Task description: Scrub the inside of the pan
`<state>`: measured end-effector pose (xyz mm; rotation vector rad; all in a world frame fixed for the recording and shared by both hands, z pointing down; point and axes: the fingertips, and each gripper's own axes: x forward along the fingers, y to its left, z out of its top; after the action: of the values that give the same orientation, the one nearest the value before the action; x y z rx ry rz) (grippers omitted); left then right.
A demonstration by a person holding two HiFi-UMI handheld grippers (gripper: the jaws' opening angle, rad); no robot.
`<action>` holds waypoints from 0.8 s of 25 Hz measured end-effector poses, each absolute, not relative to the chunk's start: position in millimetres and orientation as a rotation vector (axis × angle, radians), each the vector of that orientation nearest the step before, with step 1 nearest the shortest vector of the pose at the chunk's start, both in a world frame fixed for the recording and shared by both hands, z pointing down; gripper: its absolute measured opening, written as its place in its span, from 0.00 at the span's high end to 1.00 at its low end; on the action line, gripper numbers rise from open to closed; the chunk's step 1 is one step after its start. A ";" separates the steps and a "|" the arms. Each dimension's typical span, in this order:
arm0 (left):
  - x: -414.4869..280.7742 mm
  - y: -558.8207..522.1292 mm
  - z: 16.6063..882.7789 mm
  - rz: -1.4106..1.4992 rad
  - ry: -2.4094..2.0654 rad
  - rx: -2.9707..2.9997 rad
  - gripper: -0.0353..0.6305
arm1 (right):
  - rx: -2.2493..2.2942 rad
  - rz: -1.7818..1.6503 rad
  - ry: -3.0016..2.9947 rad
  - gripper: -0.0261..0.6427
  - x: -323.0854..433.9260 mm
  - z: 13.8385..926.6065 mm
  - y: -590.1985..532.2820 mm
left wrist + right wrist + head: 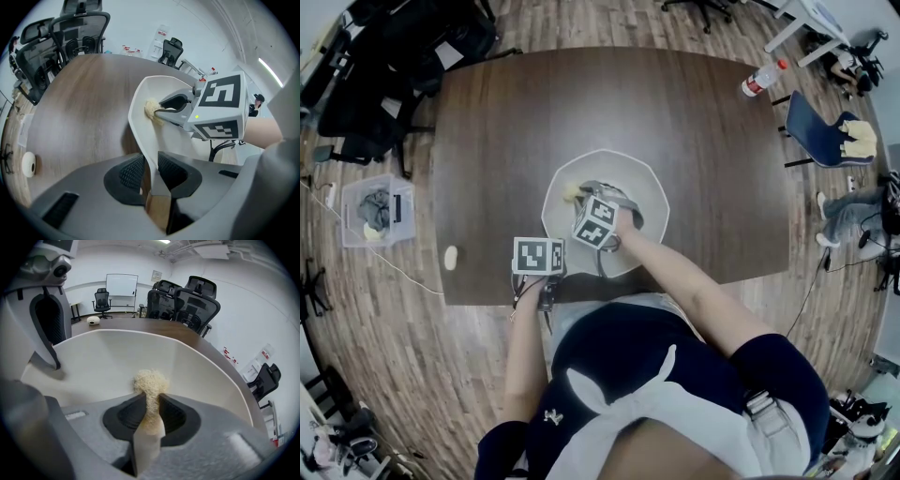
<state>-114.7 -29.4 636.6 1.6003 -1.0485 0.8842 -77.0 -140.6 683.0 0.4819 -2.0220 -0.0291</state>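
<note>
I judge the scrubbing itself to be in hand. My right gripper [151, 416] has its jaws pinched on a pale straw-coloured tuft of fibrous scrubber [150, 380]. The left gripper view shows that tuft touching the inner wall of the shallow cream-white pan with a faceted rim [140, 117], high up near the edge. My left gripper [151, 173] is clamped on the pan's thin near rim, just above what looks like a tan handle stub, to steady it. The pan sits on the dark brown wooden table [506, 141] near the edge closest to me. Its inside looks smooth, matte and unmarked, with no residue I can make out. Next I would need firm downward pressure and sweeps over the floor and round the wall, with the left grip holding tight so the pan cannot slide or tip.
</note>
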 end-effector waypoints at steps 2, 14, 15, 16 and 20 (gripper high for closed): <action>-114.9 -29.5 636.6 0.881 -1.049 1.599 0.82 | 0.505 -0.024 -2.003 0.84 -70.1 683.7 -148.6; -115.6 -29.9 634.8 0.859 -1.060 1.598 0.82 | 0.622 0.026 -1.919 0.84 -31.5 680.8 -174.7; -115.7 -30.1 634.9 0.858 -1.061 1.597 0.82 | 0.625 0.033 -1.909 0.84 -27.7 680.6 -176.5; -115.7 -30.5 635.1 0.856 -1.062 1.598 0.82 | 0.624 0.041 -1.897 0.84 -24.3 681.0 -177.7; -117.0 -30.6 635.4 0.846 -1.062 1.597 0.82 | 0.584 0.052 -1.832 0.84 -13.6 684.2 -177.4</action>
<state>-117.0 -30.6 635.4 1.5972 -1.0619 0.8462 -13.6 -177.4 684.2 0.5838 -1.8316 0.0516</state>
